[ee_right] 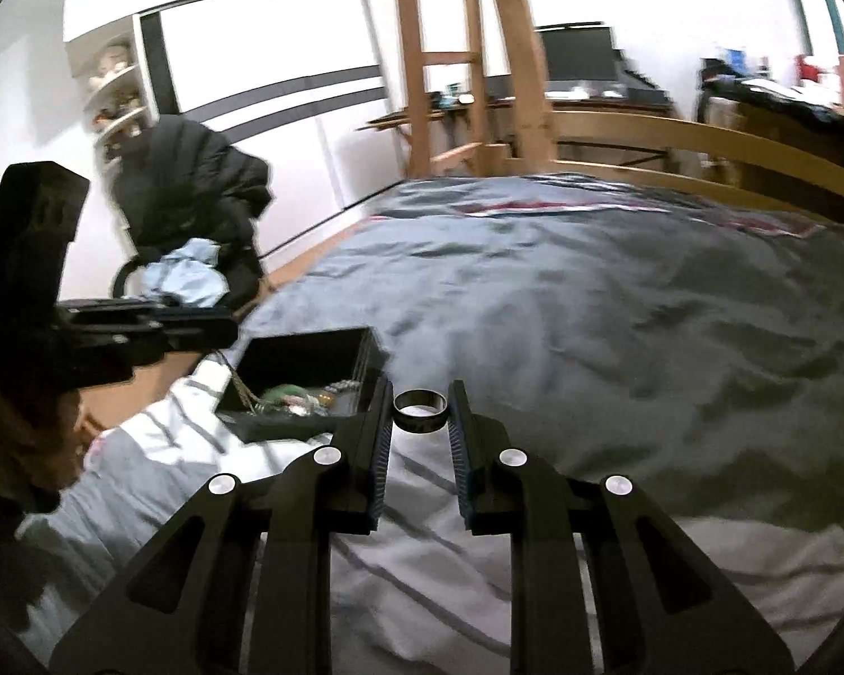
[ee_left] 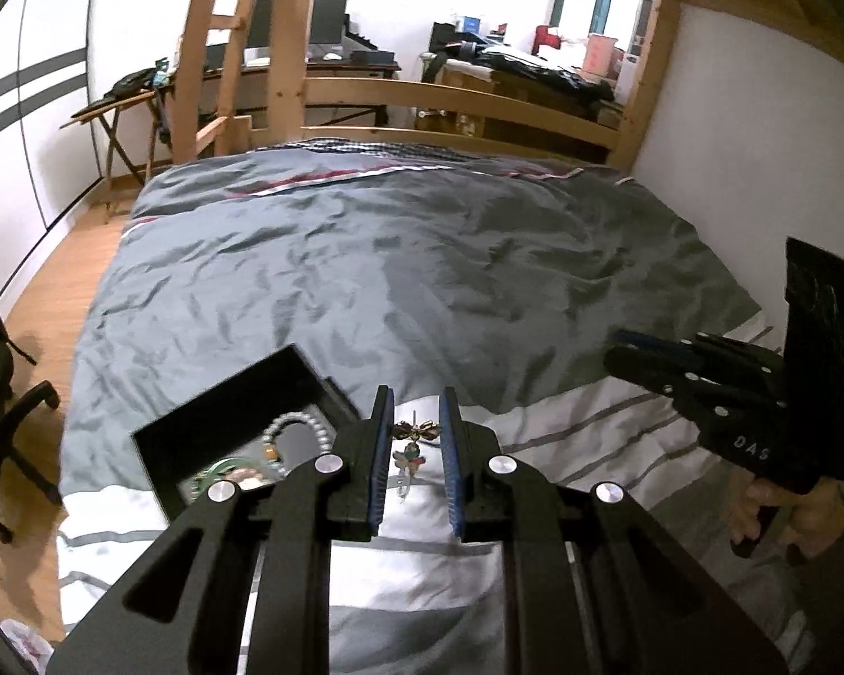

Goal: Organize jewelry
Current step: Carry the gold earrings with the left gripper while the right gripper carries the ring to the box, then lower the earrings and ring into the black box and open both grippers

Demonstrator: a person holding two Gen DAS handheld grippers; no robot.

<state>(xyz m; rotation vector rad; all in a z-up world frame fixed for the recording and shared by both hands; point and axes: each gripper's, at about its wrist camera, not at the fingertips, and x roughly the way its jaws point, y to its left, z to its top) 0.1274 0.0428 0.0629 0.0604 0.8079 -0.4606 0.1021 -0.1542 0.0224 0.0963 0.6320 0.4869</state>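
Nearest to me, my left gripper is clamped on a small dangling ornament, gilt and winged at the top with a coloured charm hanging below; it is pinched crosswise between the blue pads, its long axis dropping toward six o'clock. My right gripper is closed on a dark metal ring, held near the fingertips with its hole facing up, so it lies flat across the gap. Both pieces hang above the striped sheet, not resting on it. Next out is the open black jewelry box, which sits on the bed with a pale bead bracelet and a green bangle already inside. From the left jaws it lies at about ten o'clock, just beside them; from the right jaws it is at about nine to ten o'clock, a little farther off. I judge the left hand nearer, so the ornament should go in first, with a short swing leftward. Beyond stretches the grey duvet, then the wooden bed frame.
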